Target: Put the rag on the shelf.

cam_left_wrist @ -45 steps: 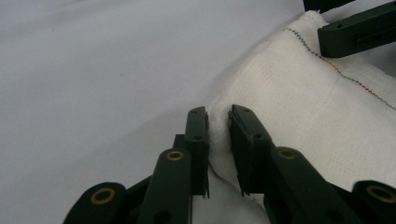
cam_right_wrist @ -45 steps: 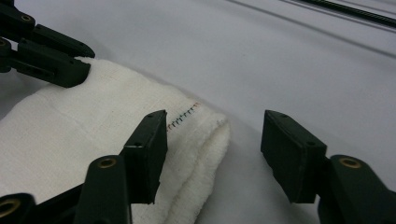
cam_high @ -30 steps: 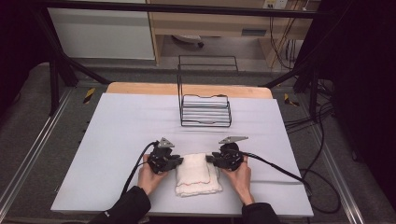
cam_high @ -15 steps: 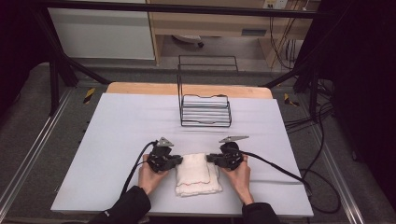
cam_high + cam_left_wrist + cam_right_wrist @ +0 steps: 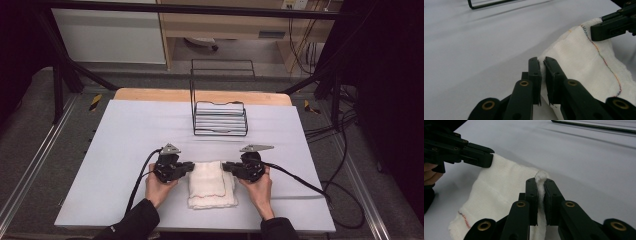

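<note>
Left gripper (image 5: 187,168): jaws just closing, now nearly shut, pinching cloth (image 5: 211,184) corner at cloth's 10 o'clock. Right gripper (image 5: 227,166): jaws just closing, clamped on cloth corner at 2 o'clock. Cloth folded, white, on table (image 5: 125,145), 6 o'clock of wire rack (image 5: 220,118).

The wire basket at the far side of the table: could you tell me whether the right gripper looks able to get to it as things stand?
Probably yes: the table between the right gripper and the wire basket lies bare, but its jaws are shut on the white cloth, as are the left gripper's.
</note>
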`<action>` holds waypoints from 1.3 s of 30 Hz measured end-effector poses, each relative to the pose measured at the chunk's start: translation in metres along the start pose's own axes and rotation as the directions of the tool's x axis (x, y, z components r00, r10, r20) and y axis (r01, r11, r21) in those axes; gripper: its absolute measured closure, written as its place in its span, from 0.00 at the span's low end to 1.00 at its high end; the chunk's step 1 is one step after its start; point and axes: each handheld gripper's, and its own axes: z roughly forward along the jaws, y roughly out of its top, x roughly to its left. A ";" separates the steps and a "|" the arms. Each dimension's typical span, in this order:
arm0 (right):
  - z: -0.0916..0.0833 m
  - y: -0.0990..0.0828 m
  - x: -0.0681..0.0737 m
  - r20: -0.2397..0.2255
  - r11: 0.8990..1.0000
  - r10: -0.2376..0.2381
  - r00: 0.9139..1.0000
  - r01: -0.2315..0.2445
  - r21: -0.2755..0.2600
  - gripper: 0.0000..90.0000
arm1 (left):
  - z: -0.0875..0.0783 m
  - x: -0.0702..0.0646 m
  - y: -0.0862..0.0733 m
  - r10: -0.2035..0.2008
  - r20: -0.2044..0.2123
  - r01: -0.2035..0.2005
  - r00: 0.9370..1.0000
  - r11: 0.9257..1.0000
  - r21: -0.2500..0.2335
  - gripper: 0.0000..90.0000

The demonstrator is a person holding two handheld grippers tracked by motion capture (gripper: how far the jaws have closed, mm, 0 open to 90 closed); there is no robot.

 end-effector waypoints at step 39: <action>-0.057 0.014 0.033 0.070 0.954 -0.125 0.990 0.139 -0.264 0.93 | -0.053 -0.038 0.027 0.113 0.014 -0.106 0.993 0.962 -0.252 0.92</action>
